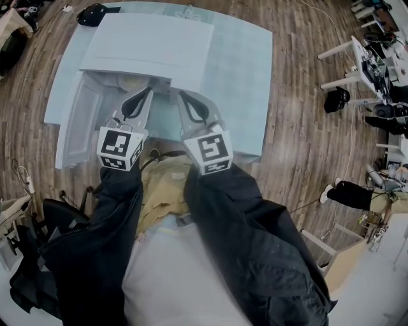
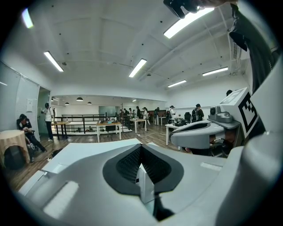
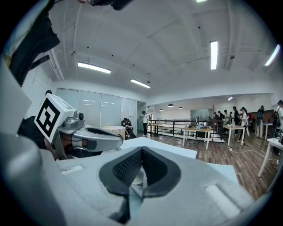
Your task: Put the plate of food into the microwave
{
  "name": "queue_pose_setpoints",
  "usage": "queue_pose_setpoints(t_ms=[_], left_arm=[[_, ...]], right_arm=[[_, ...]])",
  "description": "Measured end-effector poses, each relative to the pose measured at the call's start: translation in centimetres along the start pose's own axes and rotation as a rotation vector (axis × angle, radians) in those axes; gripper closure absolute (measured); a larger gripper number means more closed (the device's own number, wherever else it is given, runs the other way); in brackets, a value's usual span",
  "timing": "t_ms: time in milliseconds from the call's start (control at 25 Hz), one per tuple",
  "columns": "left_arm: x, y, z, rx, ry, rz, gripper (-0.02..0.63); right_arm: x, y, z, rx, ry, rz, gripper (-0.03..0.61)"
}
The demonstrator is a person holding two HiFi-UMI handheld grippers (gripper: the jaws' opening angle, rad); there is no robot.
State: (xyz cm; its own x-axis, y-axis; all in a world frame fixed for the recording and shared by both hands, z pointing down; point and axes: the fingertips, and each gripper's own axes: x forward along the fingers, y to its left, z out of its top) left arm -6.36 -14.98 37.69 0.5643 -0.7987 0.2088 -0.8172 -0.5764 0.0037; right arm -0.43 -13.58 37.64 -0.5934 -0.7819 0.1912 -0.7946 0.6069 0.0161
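A white microwave (image 1: 153,41) stands on a pale blue table (image 1: 242,76), its door (image 1: 80,121) swung open to the left. Inside the cavity a pale round rim shows, likely the plate (image 1: 131,81); its food is hidden. My left gripper (image 1: 148,91) and right gripper (image 1: 180,95) are held side by side just in front of the opening, both shut with nothing in them. In the left gripper view the left gripper's (image 2: 140,148) pads meet. In the right gripper view the right gripper's (image 3: 141,150) pads meet too, and a sliver of plate (image 3: 135,176) shows below them.
A black bag (image 1: 94,13) lies at the table's far left corner. White desks and gear (image 1: 373,57) stand to the right on the wooden floor, with a black item (image 1: 336,100) beside them. A dark chair (image 1: 60,216) is at my left. People stand far off across the room.
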Motion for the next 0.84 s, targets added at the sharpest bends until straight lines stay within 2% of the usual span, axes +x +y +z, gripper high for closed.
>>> queue_pose_setpoints(t_ms=[840], left_arm=[[0.1, 0.22, -1.03, -0.018, 0.032, 0.01, 0.612]], right_arm=[[0.48, 0.28, -0.55, -0.012, 0.023, 0.016, 0.586]])
